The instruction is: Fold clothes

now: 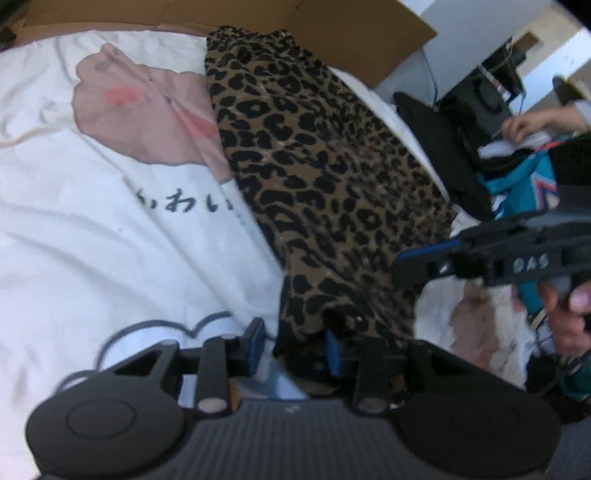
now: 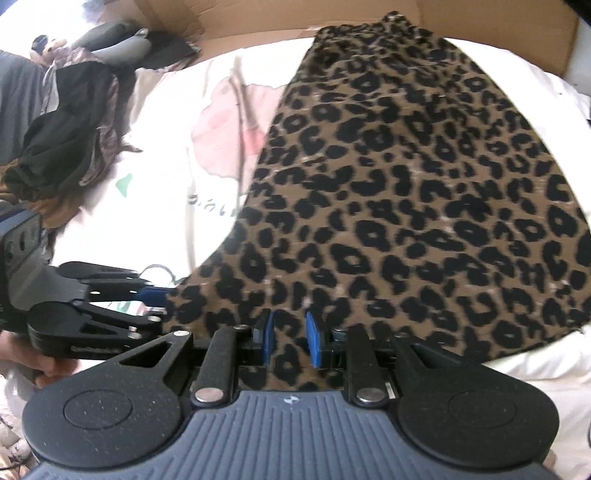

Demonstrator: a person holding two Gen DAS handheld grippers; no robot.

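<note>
Skirt (image 2: 406,192), leopard print, was laid lengthwise on the sheet (image 1: 92,229), its waistband end far from the cameras and next to the cardboard (image 1: 354,33), its hem end nearest the grippers. Part of the sheet's pink print and its dark lettering was covered by the skirt's edge.

Left gripper (image 1: 293,345): seen in the left wrist view at the skirt's near corner. Its jaws were held apart, and a fold of hem was seen against the right blue pad (image 1: 331,347); whether the cloth was pinched could not be told. In the right wrist view the same gripper (image 2: 155,295) was seen reaching in from the left to the skirt's edge.

Right gripper (image 2: 290,339): positioned at the hem, jaws parted, with leopard cloth lying between the blue pads. No squeeze on the cloth was visible. In the left wrist view this gripper (image 1: 417,258) was seen at the skirt's right edge, carried by a hand (image 1: 569,317).

Dark clothes (image 2: 70,122) were heaped at the sheet's left side. Teal garment (image 1: 517,181) and black cloth (image 1: 443,147) were seen beyond the sheet's right edge.
</note>
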